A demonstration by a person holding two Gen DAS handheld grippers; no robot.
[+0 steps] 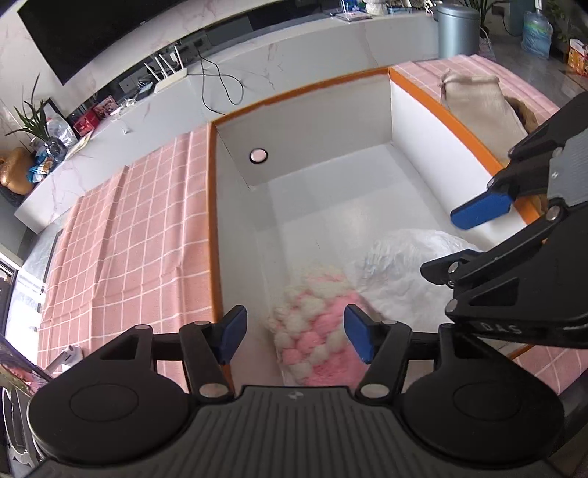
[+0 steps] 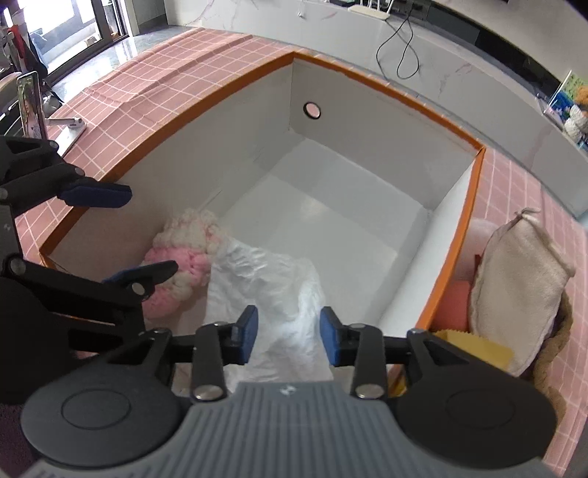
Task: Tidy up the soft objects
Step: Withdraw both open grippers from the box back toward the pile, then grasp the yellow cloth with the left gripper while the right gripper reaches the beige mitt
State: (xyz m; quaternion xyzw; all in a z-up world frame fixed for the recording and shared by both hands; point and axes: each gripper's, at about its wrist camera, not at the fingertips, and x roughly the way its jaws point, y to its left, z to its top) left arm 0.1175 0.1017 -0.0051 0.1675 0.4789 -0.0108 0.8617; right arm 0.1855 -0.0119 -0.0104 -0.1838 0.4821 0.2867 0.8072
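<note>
A large box with an orange rim and white inside stands on the pink checked cloth. In its near end lie a pink and white fluffy knit piece and a white crinkled soft item. My left gripper is open above the knit piece, holding nothing. My right gripper is open above the white item, holding nothing; it also shows in the left wrist view. A beige cloth pouch lies in a woven basket right of the box.
The basket also holds a pink ball and a yellow piece. A phone on a stand is at the left on the cloth. Behind is a white marble ledge with a router, cables and a grey bin.
</note>
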